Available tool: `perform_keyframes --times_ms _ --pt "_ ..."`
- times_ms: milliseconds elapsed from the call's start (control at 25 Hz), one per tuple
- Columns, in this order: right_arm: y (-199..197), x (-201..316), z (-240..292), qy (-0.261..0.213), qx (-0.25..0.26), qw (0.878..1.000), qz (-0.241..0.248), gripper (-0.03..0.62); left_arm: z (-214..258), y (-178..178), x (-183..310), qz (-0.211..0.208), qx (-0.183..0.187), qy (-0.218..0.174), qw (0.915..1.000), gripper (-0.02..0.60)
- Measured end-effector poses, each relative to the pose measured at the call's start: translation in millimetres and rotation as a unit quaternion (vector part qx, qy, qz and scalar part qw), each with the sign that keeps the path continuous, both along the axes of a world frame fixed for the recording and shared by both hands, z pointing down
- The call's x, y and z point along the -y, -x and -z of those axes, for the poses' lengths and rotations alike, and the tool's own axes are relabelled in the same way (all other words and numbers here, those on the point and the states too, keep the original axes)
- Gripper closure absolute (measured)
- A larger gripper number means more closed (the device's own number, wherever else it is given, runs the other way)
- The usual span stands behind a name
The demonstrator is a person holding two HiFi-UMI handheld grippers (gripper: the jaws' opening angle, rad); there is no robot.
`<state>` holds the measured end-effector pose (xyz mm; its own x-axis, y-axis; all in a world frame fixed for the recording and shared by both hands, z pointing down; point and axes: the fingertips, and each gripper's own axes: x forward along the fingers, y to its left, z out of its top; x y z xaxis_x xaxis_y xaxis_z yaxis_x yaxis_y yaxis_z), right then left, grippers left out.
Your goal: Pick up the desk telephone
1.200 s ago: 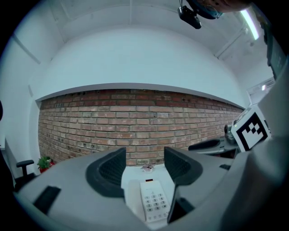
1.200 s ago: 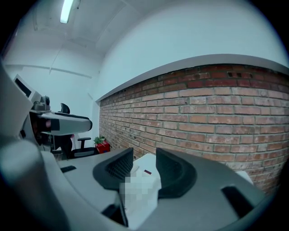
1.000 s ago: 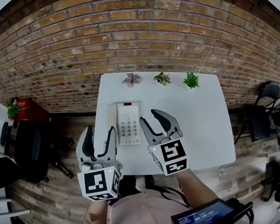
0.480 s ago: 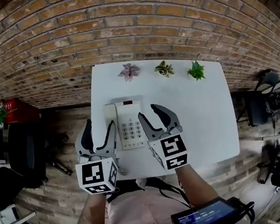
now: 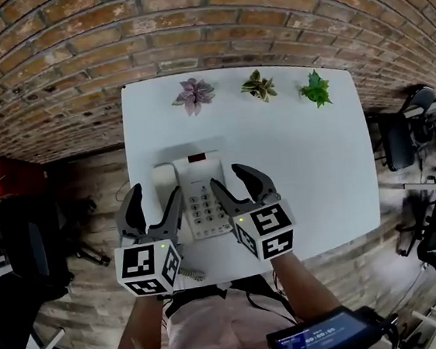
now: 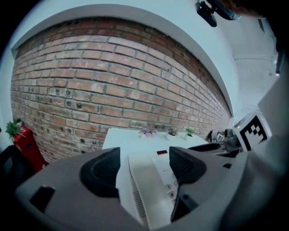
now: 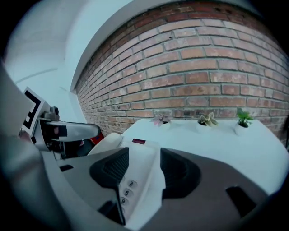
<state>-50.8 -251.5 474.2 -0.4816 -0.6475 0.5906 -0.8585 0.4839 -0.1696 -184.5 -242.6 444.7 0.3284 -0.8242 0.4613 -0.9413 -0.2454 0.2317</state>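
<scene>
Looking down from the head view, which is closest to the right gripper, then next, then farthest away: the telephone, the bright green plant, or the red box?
1. telephone: right at the right gripper, with its right edge between the opening jaws.
2. green plant: back right corner of the table.
3. red box: far left, down off the table.

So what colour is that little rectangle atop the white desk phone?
The small rectangular patch is dark red, clearest in the right gripper view.
</scene>
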Motion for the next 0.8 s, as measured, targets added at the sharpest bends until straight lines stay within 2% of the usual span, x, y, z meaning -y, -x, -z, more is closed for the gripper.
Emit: perform_keyframes --times_ms 200,280,400,560,800 --pt "4 1 -30 0.046 0.009 0.999 0.005 0.325 -45 -5 0 -0.021 -0.027 0.061 0.9976 0.209" --pt "9 -1 -40 0.063 0.009 0.998 0.016 0.297 -56 -6 1 -0.025 -0.05 0.078 0.9954 0.198" --pt "13 -2 -48 0.085 0.025 0.996 0.016 0.287 -64 -10 4 -0.032 -0.093 0.097 0.9904 0.187" --pt "14 -1 -53 0.112 0.055 0.992 0.013 0.276 -73 -17 8 -0.041 -0.152 0.127 0.9793 0.183" --pt "20 2 -59 0.154 0.095 0.982 0.049 0.275 -83 -27 12 -0.055 -0.218 0.176 0.9584 0.183"
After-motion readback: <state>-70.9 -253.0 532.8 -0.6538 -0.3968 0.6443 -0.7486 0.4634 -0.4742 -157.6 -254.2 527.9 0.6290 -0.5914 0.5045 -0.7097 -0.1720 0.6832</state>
